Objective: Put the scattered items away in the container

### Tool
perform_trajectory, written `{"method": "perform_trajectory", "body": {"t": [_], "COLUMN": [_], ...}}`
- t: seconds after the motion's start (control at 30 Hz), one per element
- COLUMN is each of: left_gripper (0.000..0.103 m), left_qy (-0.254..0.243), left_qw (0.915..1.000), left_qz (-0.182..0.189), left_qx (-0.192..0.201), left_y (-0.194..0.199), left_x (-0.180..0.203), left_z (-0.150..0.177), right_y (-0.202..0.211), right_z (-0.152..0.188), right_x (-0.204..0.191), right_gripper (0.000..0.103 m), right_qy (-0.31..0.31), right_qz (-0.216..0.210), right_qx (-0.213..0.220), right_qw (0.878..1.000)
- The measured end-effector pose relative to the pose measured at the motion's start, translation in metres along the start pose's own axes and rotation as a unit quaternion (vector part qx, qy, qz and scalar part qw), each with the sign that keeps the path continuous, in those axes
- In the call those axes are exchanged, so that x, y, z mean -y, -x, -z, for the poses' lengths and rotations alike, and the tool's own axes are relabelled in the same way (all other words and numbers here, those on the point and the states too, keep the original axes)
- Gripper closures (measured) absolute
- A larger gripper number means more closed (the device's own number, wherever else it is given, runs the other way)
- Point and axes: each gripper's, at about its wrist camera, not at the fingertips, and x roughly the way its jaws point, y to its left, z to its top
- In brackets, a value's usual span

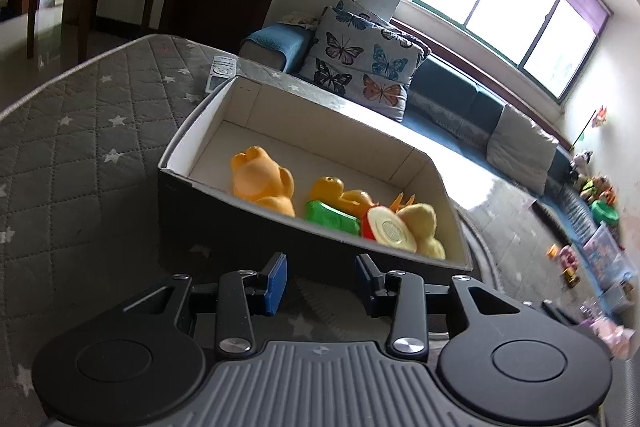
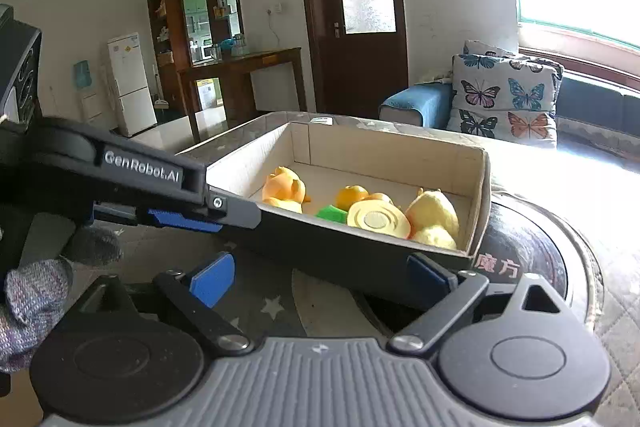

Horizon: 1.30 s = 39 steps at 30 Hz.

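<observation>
The box (image 1: 280,227) holding the toys (image 1: 262,181) sits just beyond both empty, open tongs, left (image 1: 320,281) and right (image 2: 320,279).

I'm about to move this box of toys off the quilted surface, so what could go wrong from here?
1. The dark cardboard box seems to rest partly on a round black disc, so it may sit unevenly and rock when nudged.
2. The toys, including the round yellow-and-red toy and the yellow plush toy, are piled against the near wall and could spill if that side dips.
3. Both the left gripper and the right gripper are open and empty, jaws near the box wall, and could bump it.
</observation>
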Motion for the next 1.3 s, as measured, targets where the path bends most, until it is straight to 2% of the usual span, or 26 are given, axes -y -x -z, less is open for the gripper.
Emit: {"method": "perform_trajectory", "body": {"t": [0.13, 0.63, 1.3], "left_gripper": [0.063, 0.063, 0.063], "left_qy": [-0.017, -0.051, -0.086], "left_qw": [0.9998, 0.9978, 0.9924], "left_qz": [-0.013, -0.042, -0.088], "left_qx": [0.004, 0.005, 0.0], "left_y": [0.003, 0.011, 0.014], "left_x": [0.003, 0.008, 0.016], "left_z": [0.009, 0.032, 0.058], "right_y": [0.004, 0.01, 0.016], "right_z": [0.004, 0.02, 0.036], "right_x": [-0.001, -0.007, -0.013], "right_gripper": [0.0, 0.0, 0.0], "right_qy": [-0.013, -0.02, -0.026], "right_qz": [0.003, 0.042, 0.049], "right_qx": [-0.002, -0.004, -0.022], "right_qw": [1.0, 0.999, 0.998]}}
